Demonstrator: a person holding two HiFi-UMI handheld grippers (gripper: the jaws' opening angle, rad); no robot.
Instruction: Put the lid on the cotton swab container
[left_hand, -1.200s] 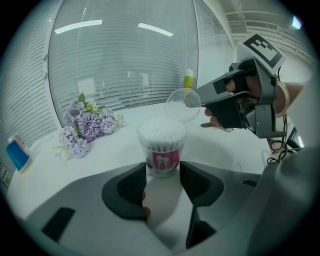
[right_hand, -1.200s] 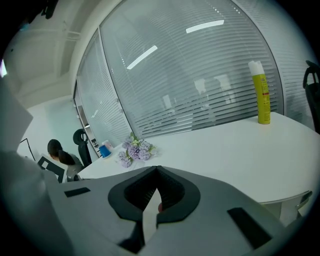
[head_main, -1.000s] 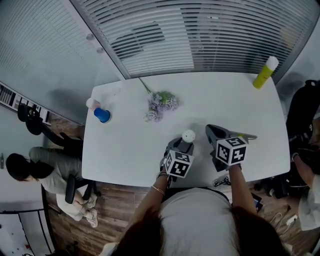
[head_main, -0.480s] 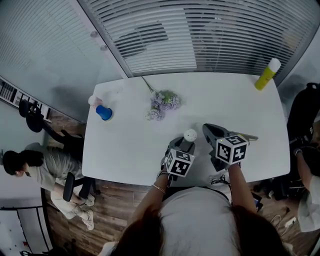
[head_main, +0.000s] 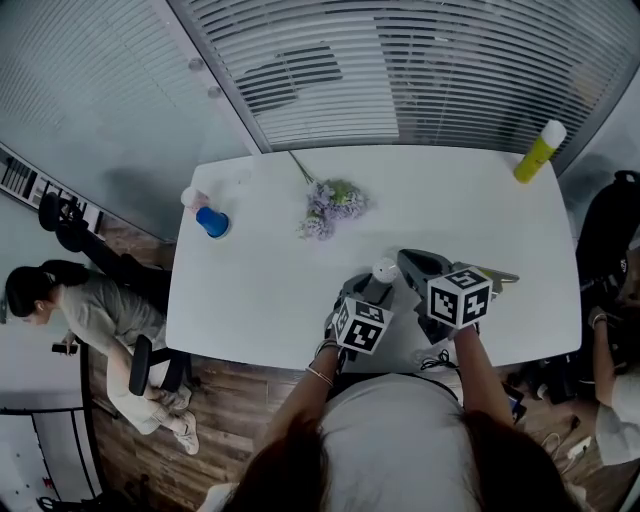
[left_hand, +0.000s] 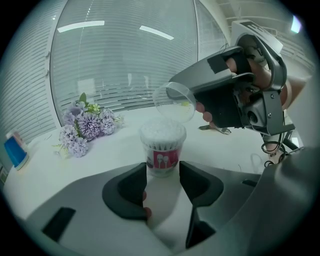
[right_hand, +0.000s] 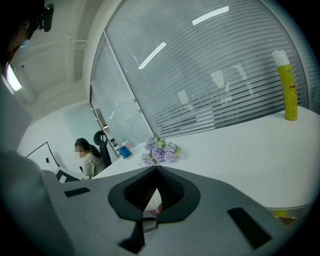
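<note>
The cotton swab container (left_hand: 162, 147) stands upright on the white table (head_main: 260, 290), close to the near edge and about midway across, open and packed to the brim with swabs. The clear lid (left_hand: 174, 102) hangs just above it and slightly to the right, tilted on edge and not touching the rim.

The risk I see is a crooked landing. The lid is held by one side only, so if it comes down tilted, its low edge may catch on the swab heads or ride up on one side of the rim. A push there could tip the tub or twist the thin lid out of its pinch.

My left gripper (left_hand: 163, 172) has its jaws wide, one on each side of the container's base, clamping it so it stays put. My right gripper (right_hand: 156, 169) is clenched almost tip to tip on the lid's edge. In its own view I can hardly make out the clear plastic, so I judge that pinch from the left gripper view.
</note>
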